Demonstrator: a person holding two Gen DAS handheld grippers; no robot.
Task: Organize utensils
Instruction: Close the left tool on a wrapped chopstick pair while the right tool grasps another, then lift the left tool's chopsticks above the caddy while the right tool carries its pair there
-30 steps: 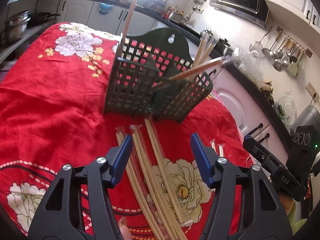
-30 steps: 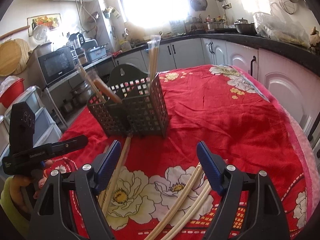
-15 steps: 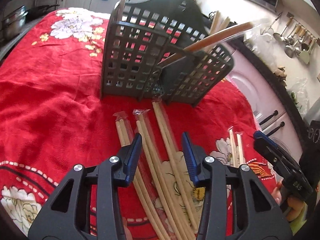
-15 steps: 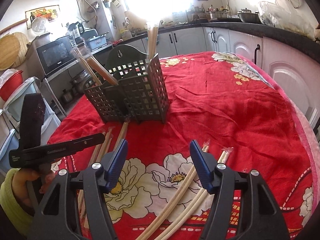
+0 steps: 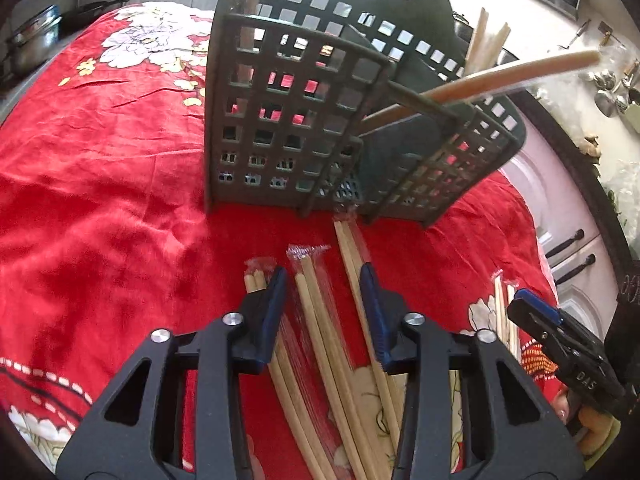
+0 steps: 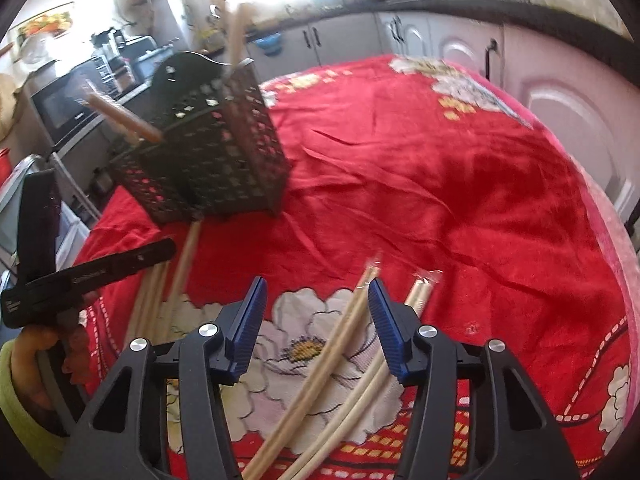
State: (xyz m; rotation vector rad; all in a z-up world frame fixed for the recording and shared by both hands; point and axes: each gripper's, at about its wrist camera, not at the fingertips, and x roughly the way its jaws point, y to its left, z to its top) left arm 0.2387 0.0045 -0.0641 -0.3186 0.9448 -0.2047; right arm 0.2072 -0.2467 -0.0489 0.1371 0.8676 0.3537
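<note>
A counter draped in a red floral cloth (image 5: 100,184) carries a dark perforated plastic utensil caddy (image 5: 296,120) and wrapped pale wooden chopstick pairs (image 5: 320,320) lying flat beside it.

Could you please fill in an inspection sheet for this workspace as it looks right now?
Surface: red floral tablecloth, wrinkled.
Job's things: dark lattice utensil holder standing upright, several chopsticks already inside; wrapped chopstick pairs lying flat in front of it; more chopsticks under the right gripper.
Clutter: nothing seen.
Grippers: left gripper open, straddling one wrapped pair; right gripper open above the loose chopsticks.
Cables: nothing seen.
Surroundings: kitchen cabinets, microwave, hanging ladles.
</note>
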